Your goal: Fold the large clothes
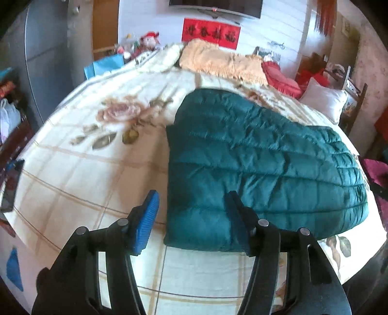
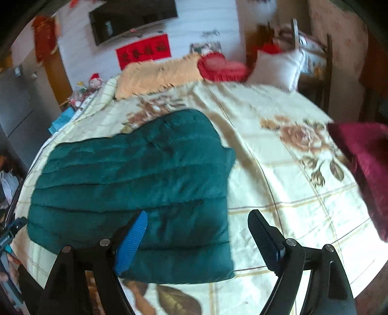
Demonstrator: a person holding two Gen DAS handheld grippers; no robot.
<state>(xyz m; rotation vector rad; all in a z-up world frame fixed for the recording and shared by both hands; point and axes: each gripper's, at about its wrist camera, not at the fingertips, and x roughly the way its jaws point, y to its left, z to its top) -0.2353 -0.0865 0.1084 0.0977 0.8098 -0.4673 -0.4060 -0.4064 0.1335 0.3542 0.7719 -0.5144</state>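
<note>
A home bedroom: a wide bed under a cream floral-printed blanket (image 1: 97,150), a white pillow (image 2: 276,65) and red frilled cushion (image 2: 220,65) at its far end, a wall-mounted flat television (image 2: 131,19) beyond.

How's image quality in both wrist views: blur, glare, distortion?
Left wrist: strong fisheye bowing, dark corners, teal quilted puffer jacket fairly sharp, far wall slightly soft. Right wrist: motion blur across the jacket and cream floral bedspread, blown-out glare at lower right, same curvature.
</note>
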